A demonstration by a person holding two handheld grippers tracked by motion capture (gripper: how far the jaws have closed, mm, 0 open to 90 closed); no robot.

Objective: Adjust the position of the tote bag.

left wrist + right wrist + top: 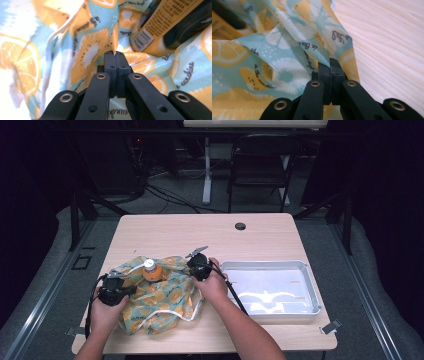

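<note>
Pinching folds of the thin citrus-print cloth bag (160,300) near the table's (200,230) front-left corner, left tongs (114,53) and right tongs (330,62) clamped closed on it.

The orange bottle (152,271) is mostly hidden inside the fruit-print bag (160,297); its cap and shoulder stand out. In the left gripper view the bottle label (160,22) is cut off at 1 o'clock, and its small text is too blurred to read. The bag's print words (308,53) are also partly folded away.
</note>
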